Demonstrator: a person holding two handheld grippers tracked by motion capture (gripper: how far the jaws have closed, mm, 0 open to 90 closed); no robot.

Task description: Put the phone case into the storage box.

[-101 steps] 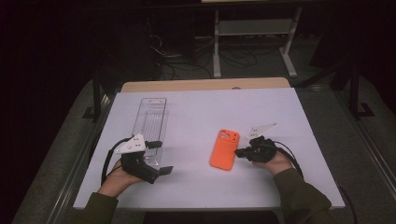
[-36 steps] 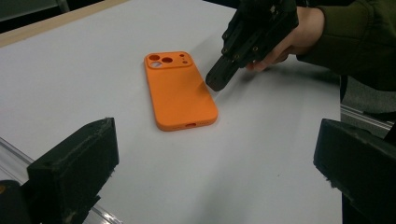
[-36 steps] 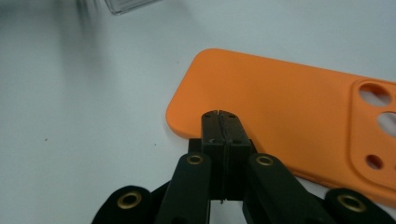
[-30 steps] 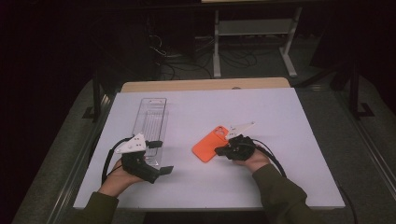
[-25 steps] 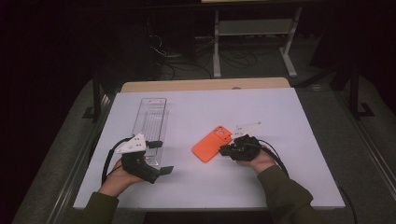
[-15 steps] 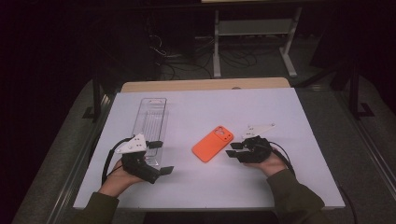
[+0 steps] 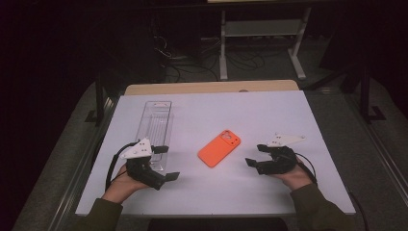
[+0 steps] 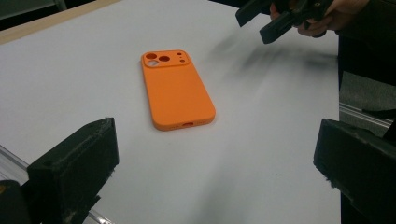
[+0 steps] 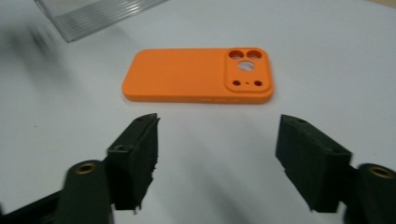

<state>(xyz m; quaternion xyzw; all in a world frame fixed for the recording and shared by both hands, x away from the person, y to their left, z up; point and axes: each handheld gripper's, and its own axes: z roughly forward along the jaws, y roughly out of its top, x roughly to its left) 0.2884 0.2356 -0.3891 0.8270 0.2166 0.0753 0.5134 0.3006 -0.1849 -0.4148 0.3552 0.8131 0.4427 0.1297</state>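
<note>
we see the orange phone case (image 7: 220,147) now lying askew mid-table, turned from its earlier upright lie, while our right gripper (image 7: 255,156) has backed off to its 3 o'clock, wide open and empty, suggesting the nudge is finished; left gripper (image 7: 163,163) waits open.

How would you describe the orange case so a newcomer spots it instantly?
Start at the white table; near its middle, between the left gripper and the right gripper, an orange phone case lies flat and slightly askew. Neither gripper touches it. It is the one brightly coloured thing there, with round camera cut-outs at one end, unlike the clear tray to its left.
</note>
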